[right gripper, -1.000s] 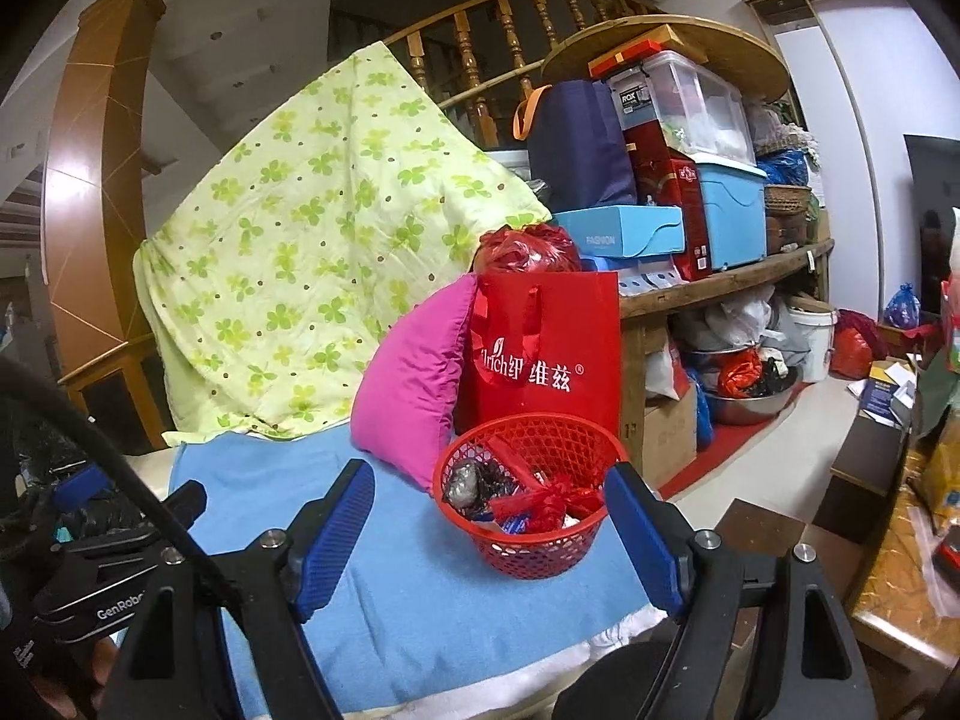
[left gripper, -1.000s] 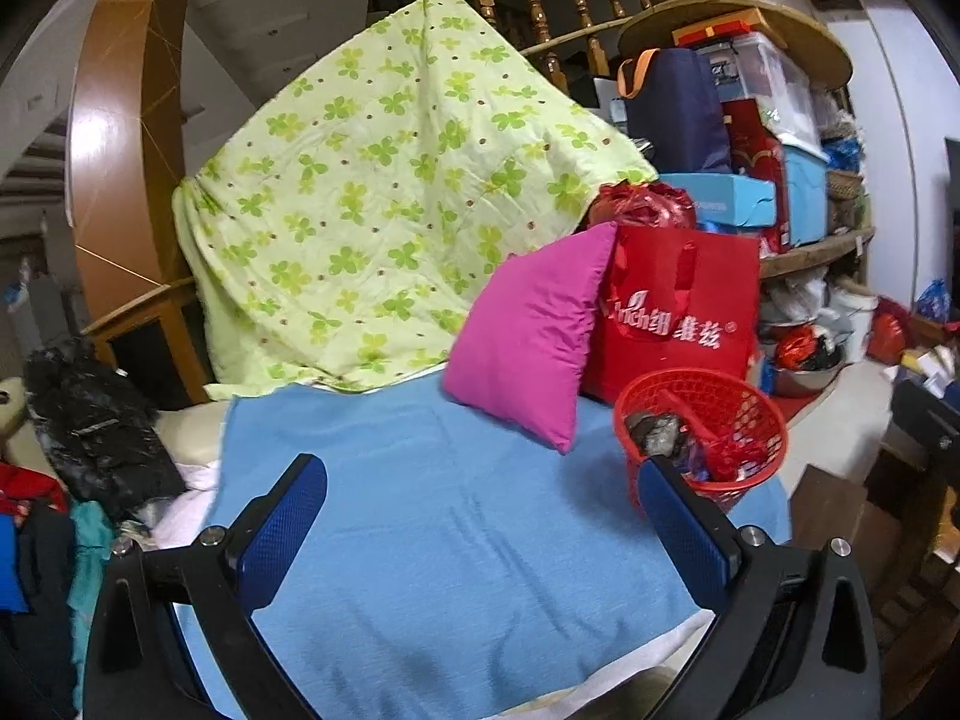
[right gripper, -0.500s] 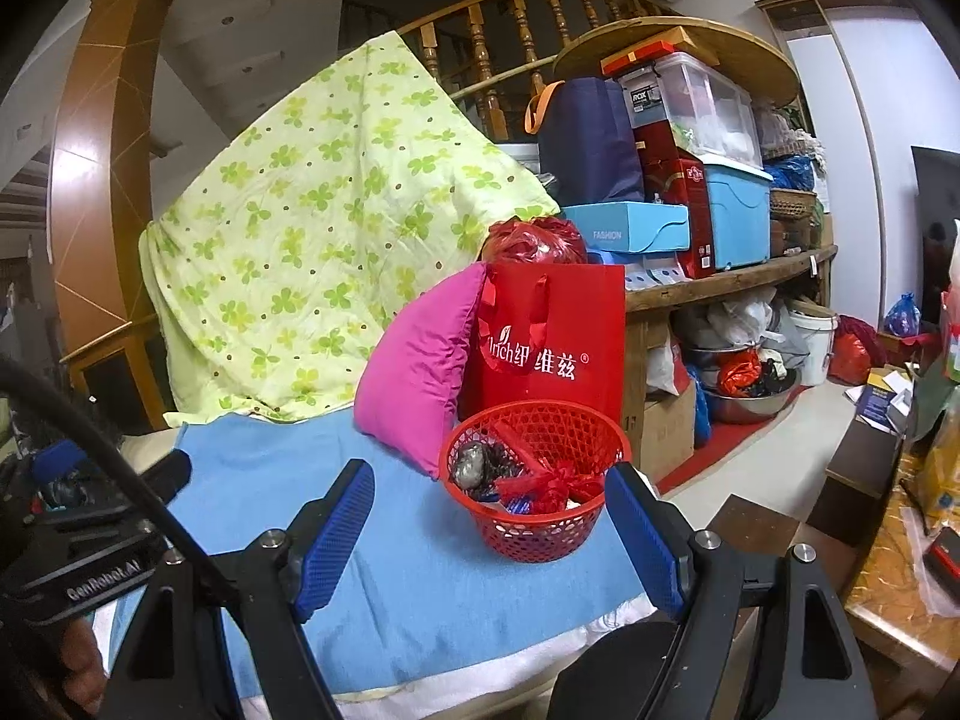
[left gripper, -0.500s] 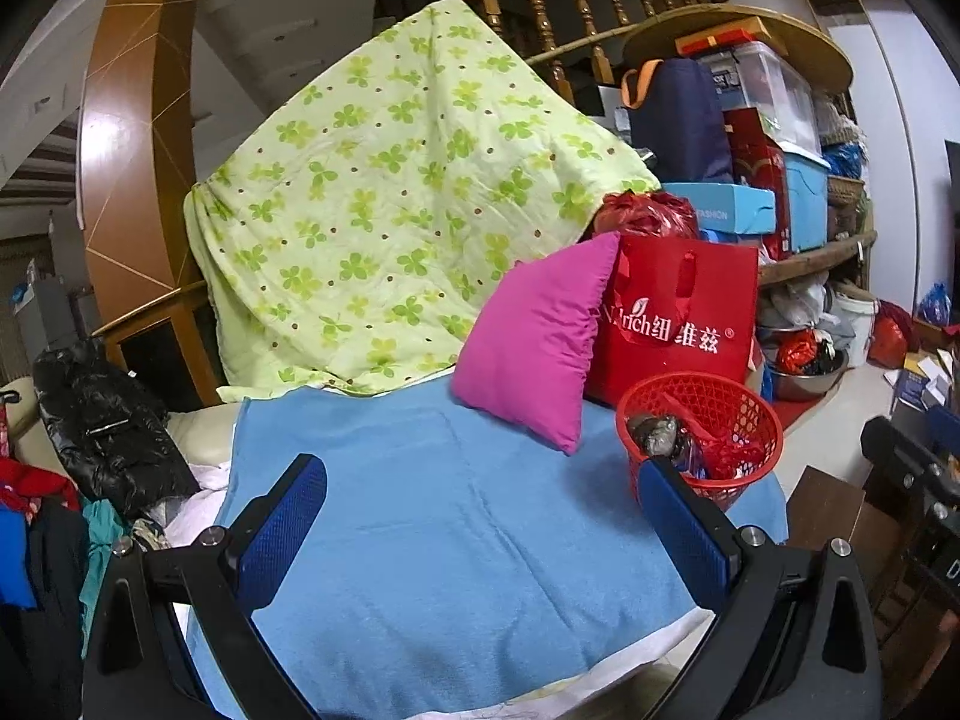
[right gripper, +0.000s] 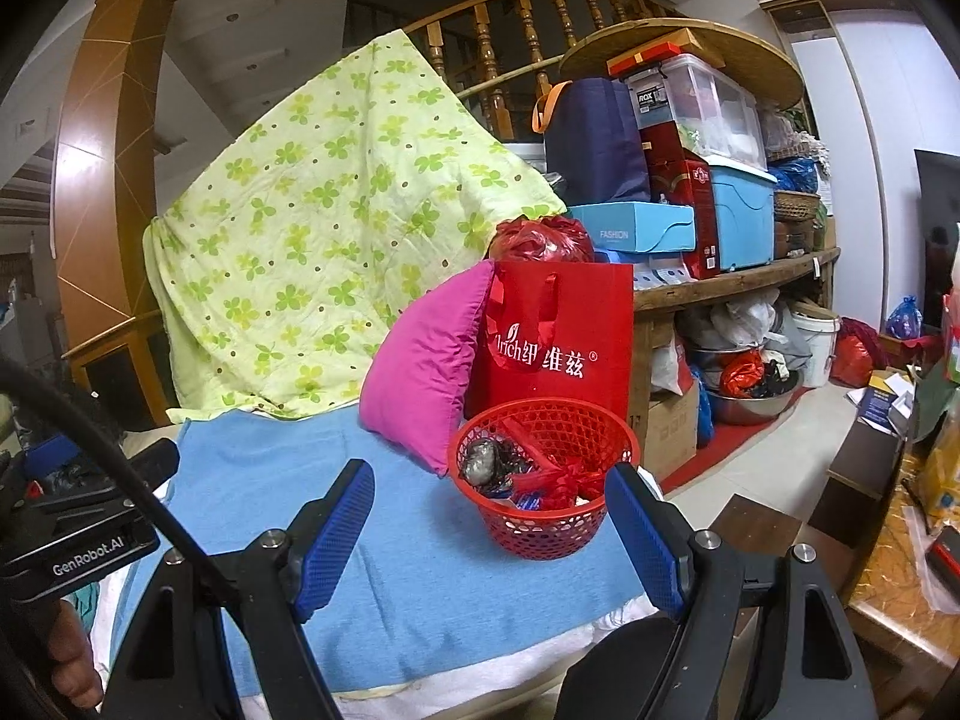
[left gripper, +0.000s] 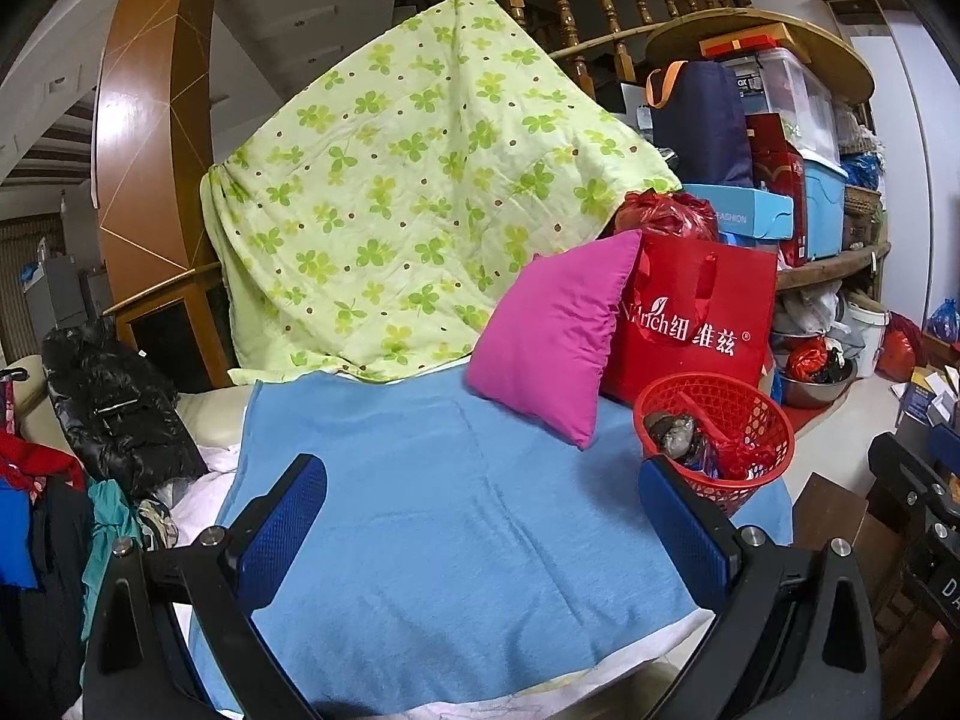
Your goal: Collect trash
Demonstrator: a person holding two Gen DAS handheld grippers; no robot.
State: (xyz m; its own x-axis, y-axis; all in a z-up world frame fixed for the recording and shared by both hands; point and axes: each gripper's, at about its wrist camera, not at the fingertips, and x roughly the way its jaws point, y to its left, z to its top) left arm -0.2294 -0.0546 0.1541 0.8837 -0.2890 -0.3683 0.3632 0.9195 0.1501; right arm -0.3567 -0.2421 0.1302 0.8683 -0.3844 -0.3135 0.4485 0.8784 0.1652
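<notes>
Blue towel (left gripper: 456, 516) lies bare — red basket (right gripper: 543, 480) at its right edge, both grippers (left gripper: 480, 534) (right gripper: 489, 534) spread wide, holding nothing.

Both wrist views face the red basket (left gripper: 714, 438) (right gripper: 543, 483) across the blue towel (left gripper: 456, 528) (right gripper: 420, 570) (right view nearer); both share the pink pillow (left gripper: 552, 342) (right gripper: 423, 366).

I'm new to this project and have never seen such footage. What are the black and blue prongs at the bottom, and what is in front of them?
They are handheld grippers, one per hand, each with its own camera looking along its fingers. The left gripper and the right gripper both stand open, holding nothing. Ahead lies a blue towel. On its right edge sits a red basket containing trash, next to a pink pillow and a red bag. A green clover quilt hangs behind.
</notes>
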